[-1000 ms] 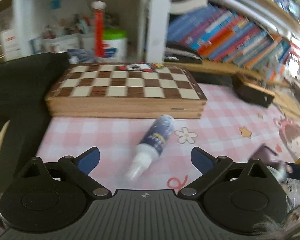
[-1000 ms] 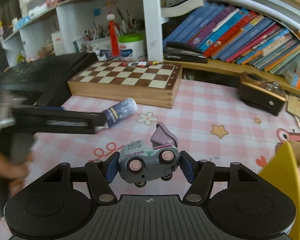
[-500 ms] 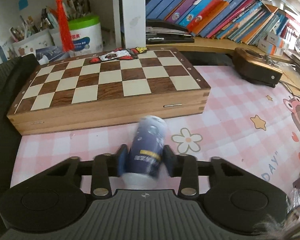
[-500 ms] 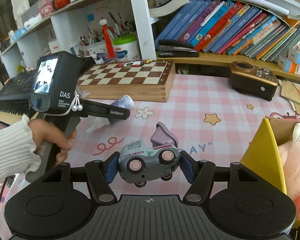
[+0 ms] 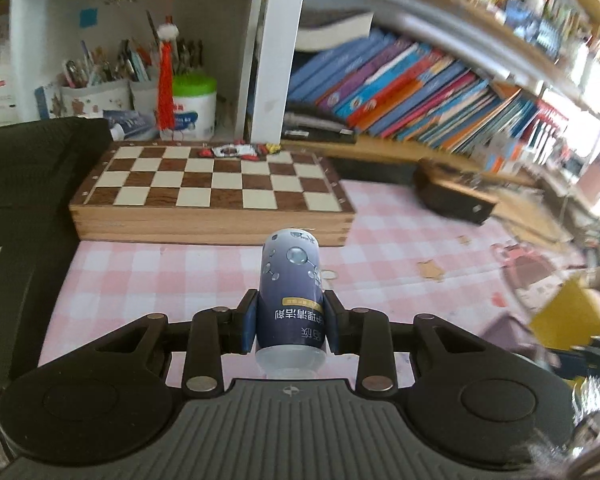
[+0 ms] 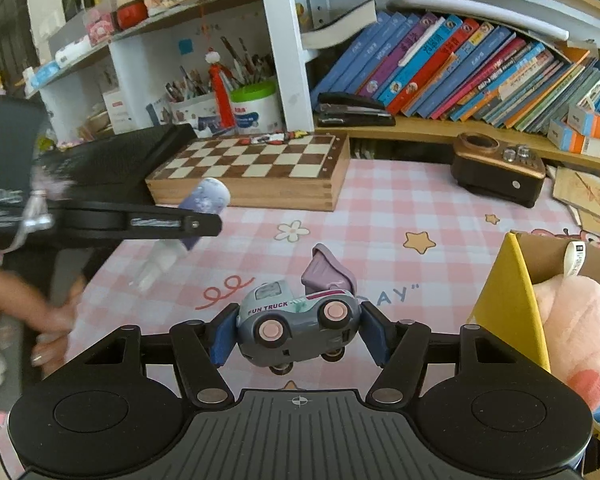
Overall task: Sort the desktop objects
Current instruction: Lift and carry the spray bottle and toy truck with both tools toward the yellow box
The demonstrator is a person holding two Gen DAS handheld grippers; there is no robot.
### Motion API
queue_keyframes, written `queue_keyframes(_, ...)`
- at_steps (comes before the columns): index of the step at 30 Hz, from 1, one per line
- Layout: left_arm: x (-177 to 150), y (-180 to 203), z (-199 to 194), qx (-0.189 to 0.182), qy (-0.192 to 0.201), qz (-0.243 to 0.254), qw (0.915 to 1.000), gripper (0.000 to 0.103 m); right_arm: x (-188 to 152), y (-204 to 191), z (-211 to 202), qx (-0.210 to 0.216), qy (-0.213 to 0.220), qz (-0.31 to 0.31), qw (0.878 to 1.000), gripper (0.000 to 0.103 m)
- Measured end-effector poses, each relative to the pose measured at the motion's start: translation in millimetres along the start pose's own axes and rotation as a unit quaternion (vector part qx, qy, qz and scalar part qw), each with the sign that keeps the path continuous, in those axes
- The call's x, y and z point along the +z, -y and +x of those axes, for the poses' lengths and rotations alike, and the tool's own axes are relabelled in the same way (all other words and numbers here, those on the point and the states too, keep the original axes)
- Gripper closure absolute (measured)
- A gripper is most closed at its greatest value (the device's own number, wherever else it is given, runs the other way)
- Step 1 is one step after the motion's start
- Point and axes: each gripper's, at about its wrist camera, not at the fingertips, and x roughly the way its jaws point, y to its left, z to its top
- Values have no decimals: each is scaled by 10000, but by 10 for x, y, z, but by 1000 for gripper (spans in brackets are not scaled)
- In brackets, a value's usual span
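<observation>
Left wrist view: I am holding a small dark-blue cylindrical bottle with a clear plastic cap [image 5: 290,300] between my left gripper [image 5: 289,326] fingers, which are closed on its printed middle, the cap end pointing back at me and the bottle clear of the worktop. My right gripper [image 6: 298,330] fingers are clamped on the nose and tail of a grey toy truck with pink wheels and a raised purple flap [image 6: 298,322], lifted above the cloth just beside a yellow-edged cardboard box [image 6: 512,300] where a pink plush toy [image 6: 572,320] is already lying.

The bottle is round and slick, so I am judging it could twist or slide out if I swing it quickly. The truck could roll between the fingers on its curved shell.

The worktop is wearing a pink checked cloth [image 6: 400,208] with stars and flowers; a wooden folding chessboard [image 5: 216,184] is sitting at the back, under shelves crowded with books.
</observation>
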Motion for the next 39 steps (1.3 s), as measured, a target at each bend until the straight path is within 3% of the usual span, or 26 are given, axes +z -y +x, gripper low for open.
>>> queue_keyframes(16, -541, -25, -1346, -232, 385, -852, 9953, 73, -173, -302, -660, 203, 324, -216, 9990, 39)
queue_keyframes(28, -919, -11, -2083, -358, 641, -871, 9935, 73, -561, -520, -1197, 114, 336, -220, 9991, 39)
queue_keyframes(39, -1405, 48, -2654, -706, 489, -894, 9923, 73, -1010, -754, -1705, -16, 239, -68, 9997, 39)
